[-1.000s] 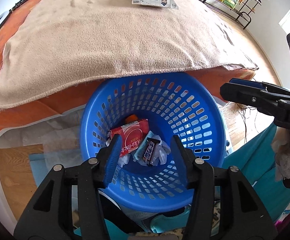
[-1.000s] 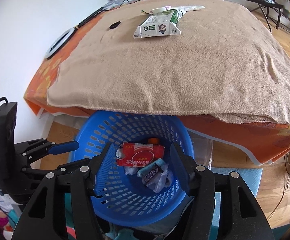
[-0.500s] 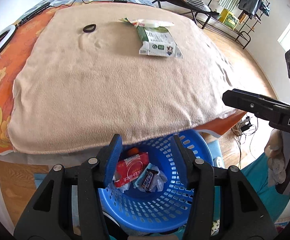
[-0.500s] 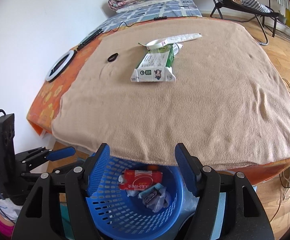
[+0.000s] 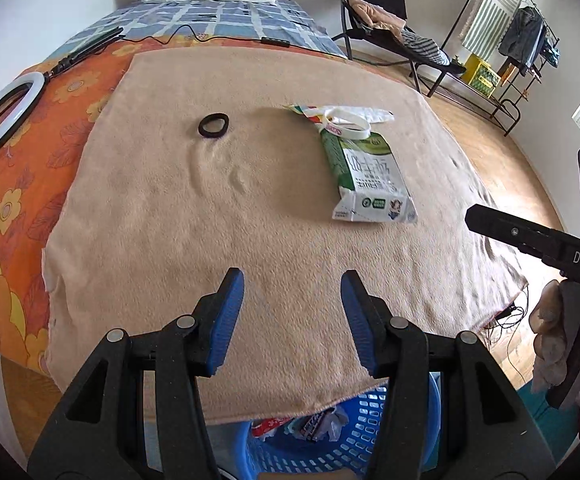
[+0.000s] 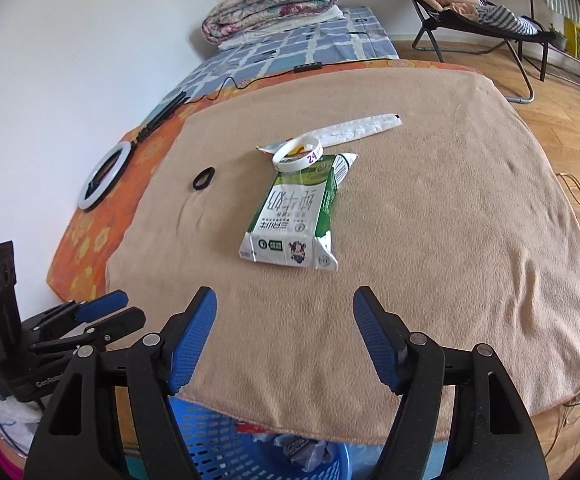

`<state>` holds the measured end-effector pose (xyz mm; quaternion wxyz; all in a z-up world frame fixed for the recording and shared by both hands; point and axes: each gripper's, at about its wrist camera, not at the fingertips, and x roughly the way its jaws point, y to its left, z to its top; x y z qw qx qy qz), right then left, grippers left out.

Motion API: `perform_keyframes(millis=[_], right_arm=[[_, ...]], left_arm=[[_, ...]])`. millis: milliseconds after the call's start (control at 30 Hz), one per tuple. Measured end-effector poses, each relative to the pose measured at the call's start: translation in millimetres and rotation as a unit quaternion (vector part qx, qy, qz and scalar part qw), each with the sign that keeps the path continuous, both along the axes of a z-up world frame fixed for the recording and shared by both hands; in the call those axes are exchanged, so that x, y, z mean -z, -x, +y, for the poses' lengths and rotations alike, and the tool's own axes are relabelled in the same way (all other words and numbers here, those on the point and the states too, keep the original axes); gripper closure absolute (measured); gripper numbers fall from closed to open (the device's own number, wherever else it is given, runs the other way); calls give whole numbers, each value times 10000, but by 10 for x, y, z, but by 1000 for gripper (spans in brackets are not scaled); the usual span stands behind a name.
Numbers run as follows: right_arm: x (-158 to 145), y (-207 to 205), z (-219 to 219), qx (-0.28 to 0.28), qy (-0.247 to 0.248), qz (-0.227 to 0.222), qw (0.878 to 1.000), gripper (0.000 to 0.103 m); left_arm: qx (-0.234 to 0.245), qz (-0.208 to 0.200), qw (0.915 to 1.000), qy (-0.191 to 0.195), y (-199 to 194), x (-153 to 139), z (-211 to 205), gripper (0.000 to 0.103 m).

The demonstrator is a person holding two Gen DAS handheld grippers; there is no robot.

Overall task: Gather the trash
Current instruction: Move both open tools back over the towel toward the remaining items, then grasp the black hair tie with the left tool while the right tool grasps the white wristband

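Both grippers tilt downward over the tan blanket (image 6: pixel 429 240). The left gripper (image 5: pixel 292 292) is half-spread and empty; the right gripper (image 6: pixel 284 308), jaws opening, holds nothing. The flattened milk carton (image 6: pixel 293 216) lies ahead of both, the blue basket (image 6: pixel 210 432) below them.

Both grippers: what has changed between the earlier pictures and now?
Both have lifted away from the blue basket toward the bed. The left gripper is half open and empty; the right gripper is opening, with nothing between its jaws. The milk carton, white ring and black hair tie lie unmoved on the blanket.
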<state>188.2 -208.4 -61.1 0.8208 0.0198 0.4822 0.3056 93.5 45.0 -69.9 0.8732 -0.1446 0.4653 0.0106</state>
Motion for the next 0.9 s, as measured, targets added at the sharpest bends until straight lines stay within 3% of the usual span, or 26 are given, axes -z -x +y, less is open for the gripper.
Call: perform_keyframes(millis=[500, 700, 900], right_arm=[[-42, -952, 279, 270, -542, 194, 9980, 32], [16, -1237, 396, 176, -478, 207, 9985, 33], [182, -1464, 503, 160, -474, 461, 9977, 44]], left_arm=[[-663, -92, 9977, 56, -807, 141, 729, 51], [-768, -23, 9970, 106, -1106, 250, 882, 52], [-1008, -28, 9942, 372, -1310, 335, 1055, 53]])
